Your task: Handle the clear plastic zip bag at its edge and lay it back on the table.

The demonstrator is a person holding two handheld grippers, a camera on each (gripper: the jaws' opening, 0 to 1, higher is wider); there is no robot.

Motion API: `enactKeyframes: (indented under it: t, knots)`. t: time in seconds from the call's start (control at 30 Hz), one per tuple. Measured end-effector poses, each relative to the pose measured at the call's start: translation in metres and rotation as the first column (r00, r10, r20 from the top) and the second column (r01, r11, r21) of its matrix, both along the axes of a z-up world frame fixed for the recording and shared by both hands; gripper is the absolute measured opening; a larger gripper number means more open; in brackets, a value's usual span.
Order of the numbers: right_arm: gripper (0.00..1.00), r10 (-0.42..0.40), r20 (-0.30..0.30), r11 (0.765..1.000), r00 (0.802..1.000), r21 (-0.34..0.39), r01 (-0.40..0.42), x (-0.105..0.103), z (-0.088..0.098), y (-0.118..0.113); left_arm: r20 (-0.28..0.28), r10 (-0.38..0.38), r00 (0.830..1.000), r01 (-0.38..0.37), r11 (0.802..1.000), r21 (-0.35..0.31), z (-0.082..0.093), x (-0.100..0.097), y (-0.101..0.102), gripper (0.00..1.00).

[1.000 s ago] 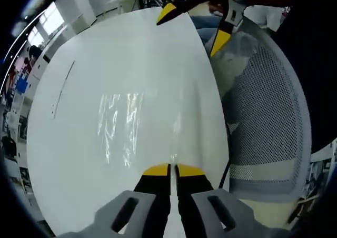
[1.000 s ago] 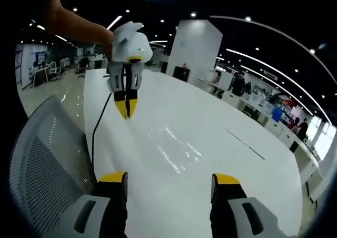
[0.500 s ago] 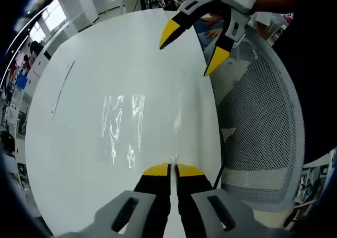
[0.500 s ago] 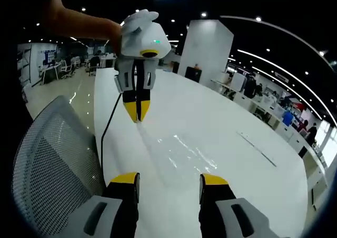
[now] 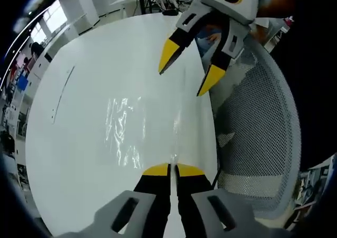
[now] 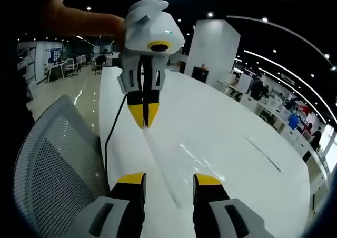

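The clear zip bag [image 5: 126, 127] lies on the white table [image 5: 79, 90], showing mostly as glints. One edge of it rises as a thin line to my left gripper [image 5: 169, 169], whose jaws are shut on that edge. In the right gripper view the left gripper [image 6: 145, 114] points down at the table, and the bag's edge [image 6: 160, 161] runs from its tips toward my right gripper [image 6: 169, 180]. The right gripper is open, its jaws on either side of that edge. In the left gripper view the right gripper [image 5: 189, 69] hangs open above the table's near rim.
A grey mesh chair [image 5: 263, 132] stands against the table's edge, and it is seen again as the chair [image 6: 52, 159] in the right gripper view. A black cable [image 6: 113, 127] hangs along that edge. Office desks and people are far behind.
My right gripper has come closer to the left one along the bag's edge, and its jaws have narrowed. The left gripper stays shut in place.
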State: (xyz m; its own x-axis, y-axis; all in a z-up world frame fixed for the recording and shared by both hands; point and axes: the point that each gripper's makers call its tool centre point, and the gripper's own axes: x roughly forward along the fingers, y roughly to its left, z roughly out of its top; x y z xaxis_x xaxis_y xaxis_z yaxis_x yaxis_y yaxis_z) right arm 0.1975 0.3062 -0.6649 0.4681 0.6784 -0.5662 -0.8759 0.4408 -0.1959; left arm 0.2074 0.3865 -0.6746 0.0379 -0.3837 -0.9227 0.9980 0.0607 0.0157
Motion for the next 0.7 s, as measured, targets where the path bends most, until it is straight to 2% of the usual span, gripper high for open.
enactKeyframes:
  t: [0.33, 0.7]
  knots:
    - [0.20, 0.038, -0.011, 0.999, 0.999, 0.006, -0.038, -0.007, 0.004, 0.011, -0.010, -0.005, 1.000, 0.005, 1.000, -0.018, 0.004, -0.010, -0.016, 0.00]
    - [0.12, 0.104, 0.012, 0.994, 0.994, -0.036, -0.104, -0.013, -0.001, 0.021, -0.041, -0.001, 0.999, -0.001, 0.999, -0.037, 0.004, -0.018, -0.027, 0.00]
